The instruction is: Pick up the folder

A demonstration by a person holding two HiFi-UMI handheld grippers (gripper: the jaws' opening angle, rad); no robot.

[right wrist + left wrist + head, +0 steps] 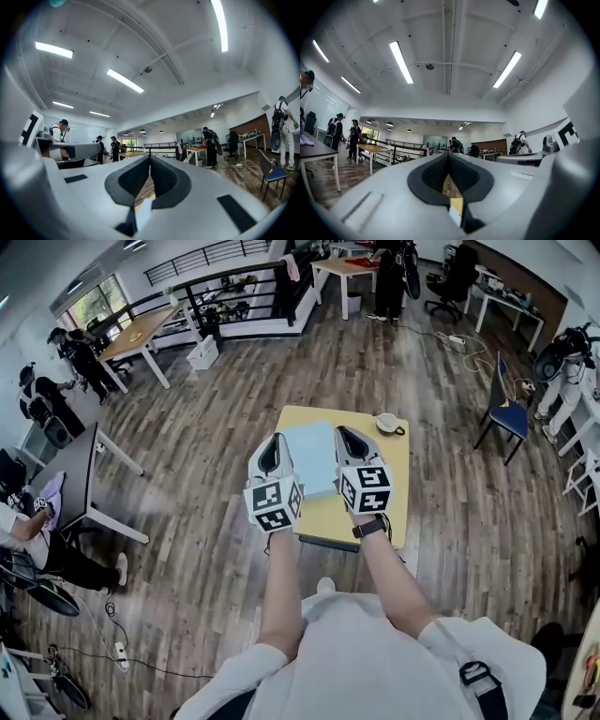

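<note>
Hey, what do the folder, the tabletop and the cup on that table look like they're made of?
The folder is pale blue, flat and matte: thin plastic or card, too small here to tell which. The tabletop is uniform yellow, smooth, with no grain: probably laminate or painted board. The cup is white and rounded: likely ceramic, though plastic is possible.

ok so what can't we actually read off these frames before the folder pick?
- Head view: folder side edges are covered by the left gripper and right gripper; its thickness is too small to tell.
- Head view: the shut grippers' height over the yellow table can't be judged from this steep angle.
- Both gripper views: each gripper's own body blocks the table; only a sliver shows between the jaws.
- Cup contents: too small.
</note>
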